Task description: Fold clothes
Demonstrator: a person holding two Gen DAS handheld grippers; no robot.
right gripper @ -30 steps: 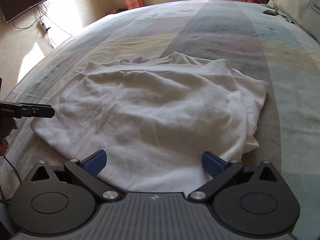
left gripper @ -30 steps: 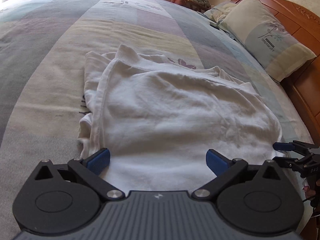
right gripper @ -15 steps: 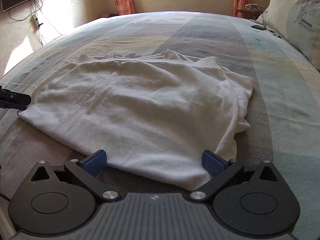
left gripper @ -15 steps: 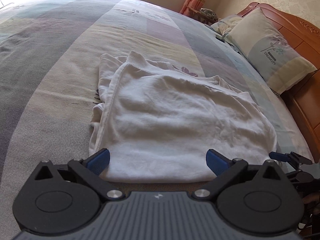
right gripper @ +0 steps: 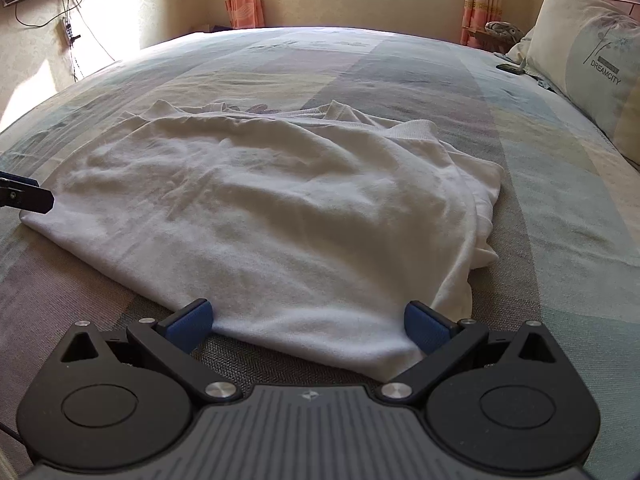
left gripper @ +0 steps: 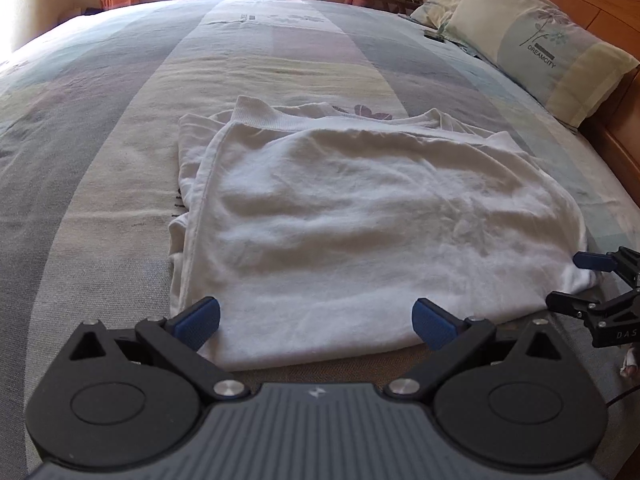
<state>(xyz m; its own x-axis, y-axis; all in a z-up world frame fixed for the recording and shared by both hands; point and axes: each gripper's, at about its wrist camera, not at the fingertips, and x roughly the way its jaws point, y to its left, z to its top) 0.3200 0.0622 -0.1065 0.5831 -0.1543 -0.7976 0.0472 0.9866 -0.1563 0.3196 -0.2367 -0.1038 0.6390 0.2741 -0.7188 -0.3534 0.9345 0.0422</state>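
Looking at this one, both tongs are spread wide with nothing between the pads, parked at the near edge of the bed. The left tongs (left gripper: 316, 318) sit right at the near hem of the white shirt (left gripper: 360, 216), and the right tongs (right gripper: 308, 322) are over the near right corner of the same shirt (right gripper: 260, 208). You can also see the right tongs (left gripper: 576, 280) poking in from the side in the left wrist view, just beside the shirt's corner.

The shirt itself lies on the bedspread (left gripper: 120, 140) roughly mid-bed, toward the near edge, already folded over itself at least once, with the ribbed hem band and extra layers peeking out along the far side and one flank. A pillow (left gripper: 536, 36) sits well apart at the headboard end.

What could go wrong, my guess: the layers at that stacked side aren't lined up, so pinching only the top ply would peel the fold open instead of carrying the whole stack over. The fabric also looks soft and a bit rumpled, so dragging it across the textured bedspread could bunch it. And if the two tongs grab at uneven depths, the next fold comes out skewed.
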